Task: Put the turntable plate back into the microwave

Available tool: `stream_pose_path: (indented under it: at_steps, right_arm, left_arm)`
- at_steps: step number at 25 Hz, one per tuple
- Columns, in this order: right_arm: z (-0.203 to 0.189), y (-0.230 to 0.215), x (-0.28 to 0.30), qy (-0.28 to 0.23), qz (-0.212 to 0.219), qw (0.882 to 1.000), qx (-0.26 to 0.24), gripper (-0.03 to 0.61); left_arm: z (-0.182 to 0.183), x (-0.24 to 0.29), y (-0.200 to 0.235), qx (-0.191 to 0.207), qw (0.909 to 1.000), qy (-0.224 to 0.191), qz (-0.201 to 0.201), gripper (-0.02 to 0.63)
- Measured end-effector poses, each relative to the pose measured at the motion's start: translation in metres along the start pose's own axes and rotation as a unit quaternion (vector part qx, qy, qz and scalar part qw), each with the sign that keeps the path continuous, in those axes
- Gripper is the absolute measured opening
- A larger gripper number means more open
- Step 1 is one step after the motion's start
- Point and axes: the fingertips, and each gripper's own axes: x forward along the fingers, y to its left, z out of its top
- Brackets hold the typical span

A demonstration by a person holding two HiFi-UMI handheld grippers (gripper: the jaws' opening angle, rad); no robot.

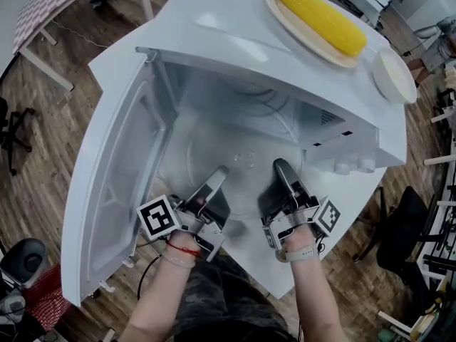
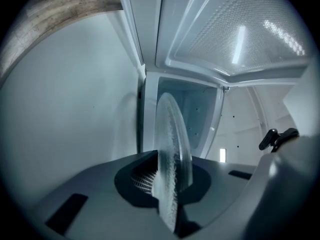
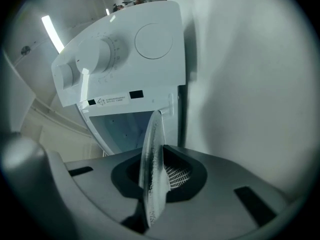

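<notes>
The clear glass turntable plate (image 1: 239, 164) lies low in the mouth of the open white microwave (image 1: 214, 41), over the cavity floor. Both grippers hold its near rim. My left gripper (image 1: 216, 179) is shut on the rim's left part, and in the left gripper view the plate (image 2: 172, 149) stands edge-on between the jaws. My right gripper (image 1: 282, 169) is shut on the right part, where the glass edge (image 3: 151, 169) again runs through the jaws. I cannot tell if the plate rests on the floor.
The microwave door (image 1: 114, 184) hangs open to the left. The control panel with knobs (image 3: 100, 54) is to the right of the cavity. On top of the microwave stand a plate with a corn cob (image 1: 320, 16) and a white dish (image 1: 394, 75). Wooden floor surrounds it.
</notes>
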Motion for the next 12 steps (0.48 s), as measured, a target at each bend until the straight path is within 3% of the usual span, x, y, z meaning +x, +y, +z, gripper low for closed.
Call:
stream_pose_path:
  at_steps: [4,7,12]
  right_arm:
    - [0.0,-0.003,0.006,-0.035,0.012,0.998,0.047,0.048]
    - [0.0,-0.003,0.011,-0.041,0.013,0.998,0.044,0.048]
    - [0.001,-0.002,0.013,-0.039,0.012,0.999,0.026,0.048]
  left_arm:
    - [0.014,0.005,-0.002,-0.022,0.999,-0.035,-0.015,0.037]
    - [0.02,0.006,-0.004,-0.032,0.9978,-0.055,-0.019,0.037]
    - [0.019,0.006,-0.004,-0.014,0.9981,-0.059,-0.012,0.037]
